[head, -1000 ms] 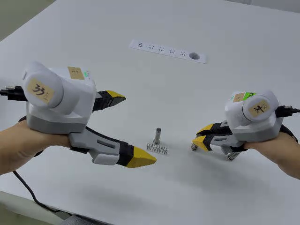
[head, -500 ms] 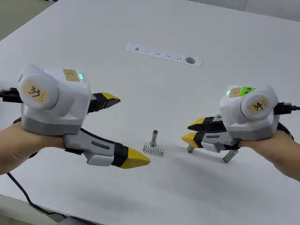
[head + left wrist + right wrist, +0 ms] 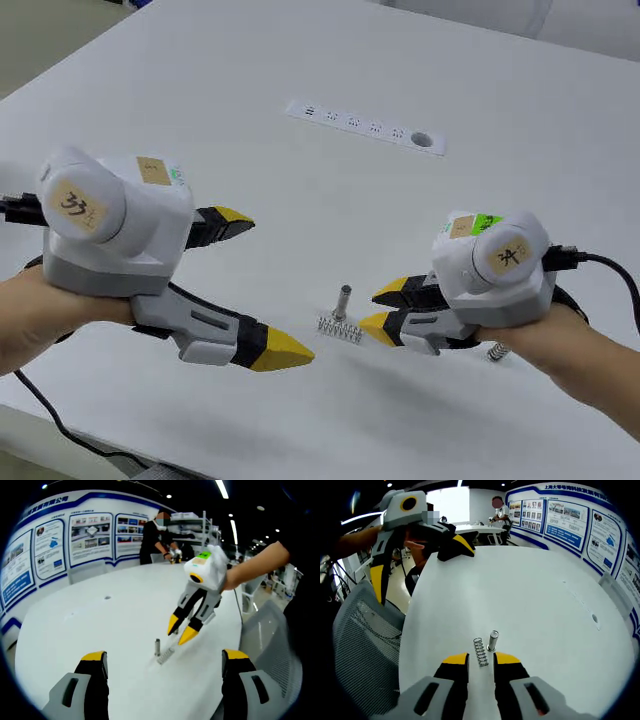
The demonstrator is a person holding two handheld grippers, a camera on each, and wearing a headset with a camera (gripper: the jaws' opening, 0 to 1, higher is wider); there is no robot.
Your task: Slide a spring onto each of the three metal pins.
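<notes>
My L gripper (image 3: 262, 283) had its jaws spread wide w/ nothing in them, the loose spring (image 3: 338, 330) lay flat on the table (image 3: 200, 80) just beside the upright pin (image 3: 343, 301), and my R gripper (image 3: 382, 308) sat right next to both, jaws only barely apart.

Pin (image 3: 343, 301): smooth bare metal, dull sheen. Spring (image 3: 338, 330): fine metal wire. Table (image 3: 300, 180): matt white, smooth.

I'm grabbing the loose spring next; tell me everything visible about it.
The spring is a small silvery wire coil, seemingly metal, uncompressed. It lies on its side on the white table, by the base of the upright pin; whether they touch is unclear. Nothing grips it: the right gripper points at it, jaws slightly apart.
</notes>
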